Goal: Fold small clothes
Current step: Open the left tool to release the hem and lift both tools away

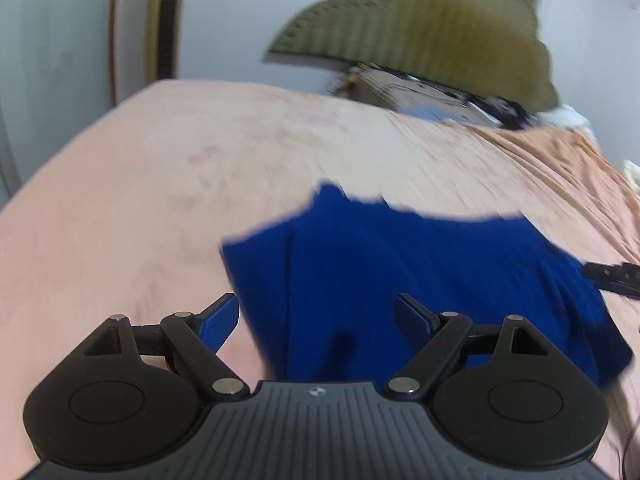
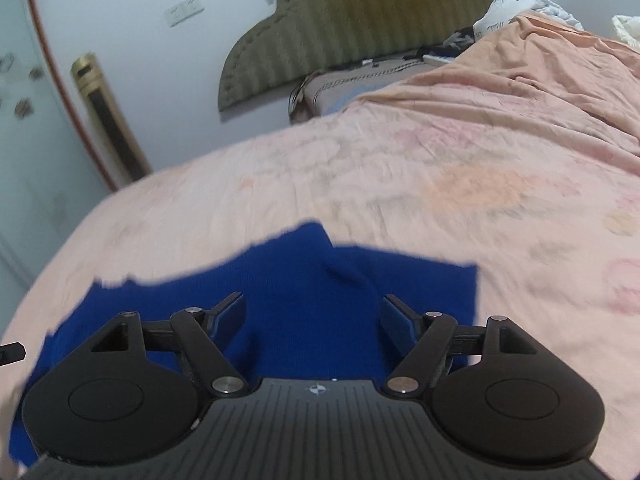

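Two grippers hover over one dark blue knit garment [image 2: 312,300] lying flat on the bed's pale pink sheet [image 2: 440,168], likely so it can be creased cleanly. The left gripper [image 1: 318,318] has its jaws wide and empty, above the cloth's edge at 9 o'clock. The right gripper [image 2: 312,318], jaws also wide and holding nothing, hangs toward 3 o'clock. An olive quilted headboard [image 2: 360,20] stands at 12 o'clock.

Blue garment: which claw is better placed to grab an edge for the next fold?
Probably left. The left claw stands open across the blue garment's near side edge on the pink sheet. The right claw, also open, hangs over mid-cloth.
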